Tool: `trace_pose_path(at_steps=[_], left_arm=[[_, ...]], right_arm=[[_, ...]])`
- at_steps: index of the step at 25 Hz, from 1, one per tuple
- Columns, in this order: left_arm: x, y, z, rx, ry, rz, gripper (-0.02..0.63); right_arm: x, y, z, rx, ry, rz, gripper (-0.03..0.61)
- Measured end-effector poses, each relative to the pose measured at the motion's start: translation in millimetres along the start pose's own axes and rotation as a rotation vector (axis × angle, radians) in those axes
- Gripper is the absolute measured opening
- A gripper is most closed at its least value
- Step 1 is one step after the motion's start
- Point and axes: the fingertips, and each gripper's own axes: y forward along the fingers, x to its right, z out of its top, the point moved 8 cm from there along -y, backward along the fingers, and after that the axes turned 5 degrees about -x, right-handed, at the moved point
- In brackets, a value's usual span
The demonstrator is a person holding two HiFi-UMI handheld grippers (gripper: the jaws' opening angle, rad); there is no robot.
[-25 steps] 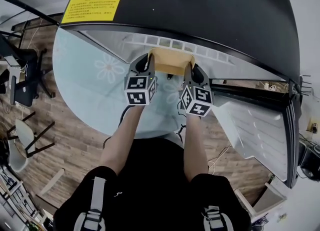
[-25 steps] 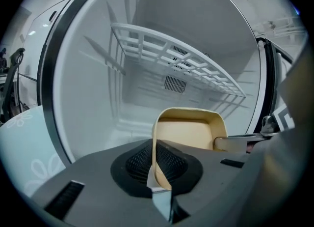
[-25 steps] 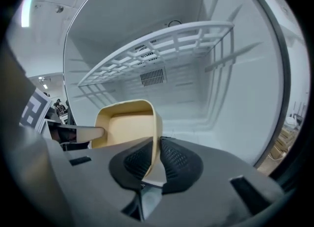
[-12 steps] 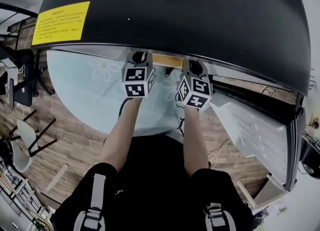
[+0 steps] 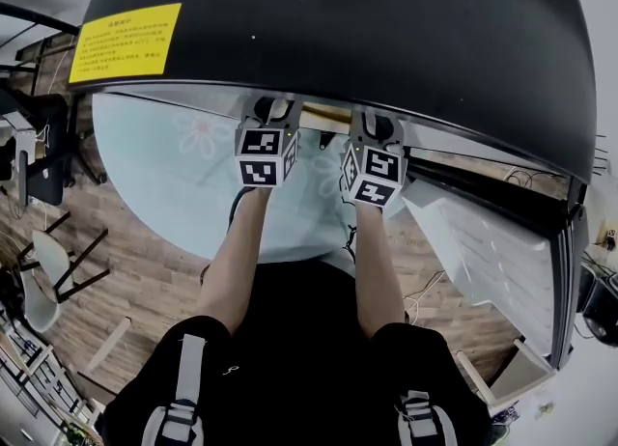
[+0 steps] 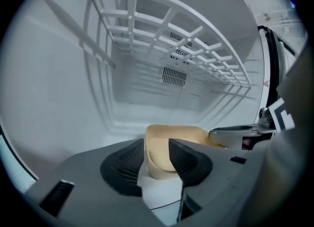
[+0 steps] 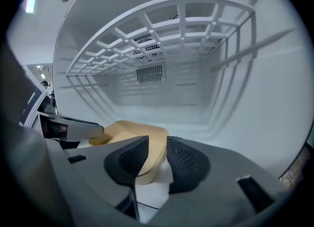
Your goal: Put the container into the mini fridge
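Two jaw pairs have just opened: left gripper (image 6: 157, 148) and right gripper (image 7: 158, 148) each loosely straddle one container's (image 6: 172, 133) rim inside one mini fridge (image 5: 386, 29).

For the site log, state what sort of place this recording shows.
Likely an office or lab workroom rather than a home kitchen. A black mini fridge stands with its door open. Around it are a wood-plank floor, office chairs at the left and loose cables at the right.
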Motion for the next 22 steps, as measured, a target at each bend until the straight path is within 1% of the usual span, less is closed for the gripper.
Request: trace_pose_path(at_steps=[4,5,7,8,11,14,15,16,17,22], left_arm=[[2,-16,7,0.031,-0.02,0.011,0.173],[2,-21,9,0.043,-0.028,0.013,0.165],[5,-33,14,0.074,-0.042,0.008,0.122],[6,-38,16,0.09,-0.045,0.002,0.115],[14,-55,23,0.123,-0.032,-0.014,0.114],[20,-76,30,0.172,-0.017,-0.017,0.063],[21,-84,33,0.193,-0.014,-0.017,0.044],[23,-93,35,0.215,-0.012,-0.016,0.022],[24,-103,37,0.233,-0.01,-0.016,0.007],[33,-147,43,0.315,0.004,-0.031,0.006]], right_arm=[[-3,-11,6,0.021,-0.024,0.001,0.121],[-4,-15,8,0.03,-0.027,-0.001,0.121],[-5,-23,12,0.047,-0.028,-0.002,0.12],[-5,-28,14,0.057,-0.027,-0.001,0.12],[-7,-43,22,0.091,-0.031,0.001,0.1],[-12,-63,32,0.139,-0.042,0.016,0.098],[-14,-70,36,0.157,-0.047,0.02,0.08],[-17,-79,39,0.174,-0.053,0.023,0.042],[-20,-88,40,0.188,-0.059,0.028,0.018],[-36,-130,42,0.245,-0.076,0.07,0.008]])
